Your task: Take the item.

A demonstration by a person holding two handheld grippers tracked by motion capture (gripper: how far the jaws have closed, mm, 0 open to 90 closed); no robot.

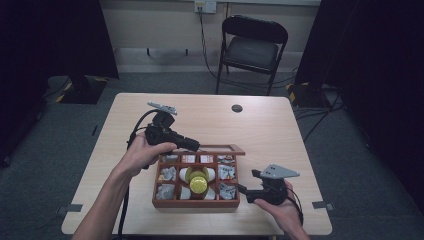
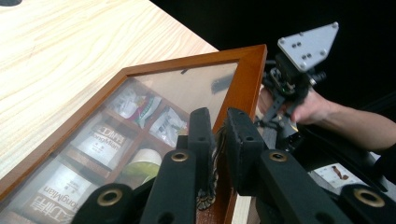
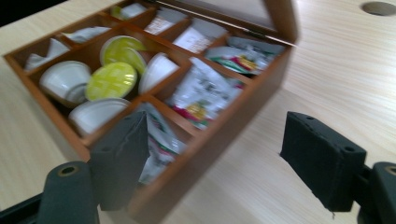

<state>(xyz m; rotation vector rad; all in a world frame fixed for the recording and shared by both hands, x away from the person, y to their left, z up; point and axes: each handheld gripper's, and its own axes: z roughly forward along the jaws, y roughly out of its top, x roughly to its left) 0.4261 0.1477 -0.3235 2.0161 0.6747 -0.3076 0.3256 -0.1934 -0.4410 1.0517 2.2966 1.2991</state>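
Work in hand: we are holding open a brown wooden compartment box (image 1: 196, 201) with a glass-paned hinged lid (image 2: 187, 88).
Box location: it is sitting toward the near edge of the pale wooden table (image 1: 260, 135), slightly right of centre.
Left gripper (image 2: 218, 135): we are clamping the lid's front frame rail between nearly closed jaws, keeping the lid raised so the compartments stay reachable.
Right gripper (image 3: 215, 163): we are carrying it beside the box's near right corner, jaws moderately wide with nothing between them.
Contents: yellow-topped white capsules (image 3: 111, 80) are filling the middle compartments; foil sachets (image 3: 201, 95) are lying along the sides.
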